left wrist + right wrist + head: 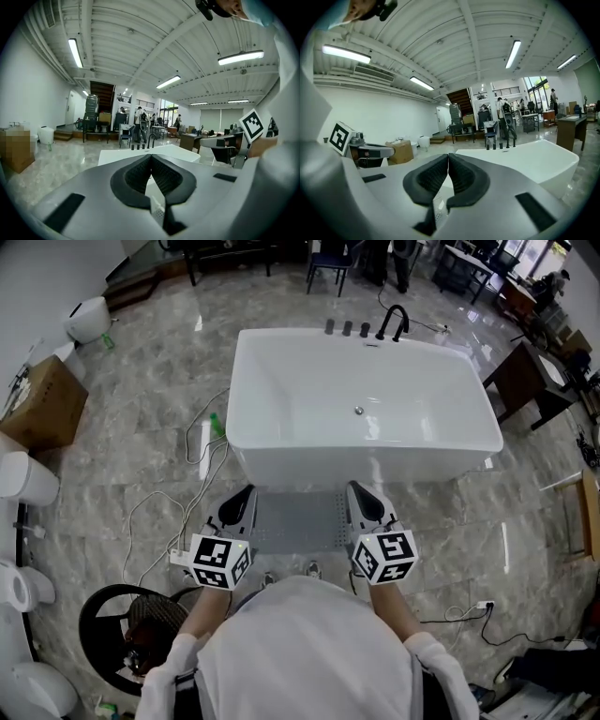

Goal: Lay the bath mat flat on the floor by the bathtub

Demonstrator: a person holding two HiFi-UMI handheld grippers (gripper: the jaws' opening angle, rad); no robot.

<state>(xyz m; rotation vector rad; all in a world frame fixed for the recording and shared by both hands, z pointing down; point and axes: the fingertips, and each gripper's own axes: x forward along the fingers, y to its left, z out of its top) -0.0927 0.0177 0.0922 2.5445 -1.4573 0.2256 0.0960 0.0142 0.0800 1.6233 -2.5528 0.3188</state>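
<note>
The step in hand, as I judge it, is spreading the bath mat (300, 521) and bringing it down onto the floor (122, 474) on the near side of the bathtub (361, 418). To do it well, hold both grippers level with each other and parallel to the bathtub's near wall, so the mat stays taut and square to it. Lower them together, let the free edge meet the floor close to the bathtub first, then draw the held edge away from the bathtub so no fold is trapped beneath. Let go only once it lies flat, and keep it off the white cable (202, 488) trailing on the floor beside the bathtub's left corner

The left gripper (242, 501) has its jaws closed tight, pinching a thin, pale, perforated edge that I take for the mat's. The right gripper (361, 495) grips the same way. The mat spans the two grippers just before the bathtub's near wall, seemingly raised off the floor rather than lying flat
</note>
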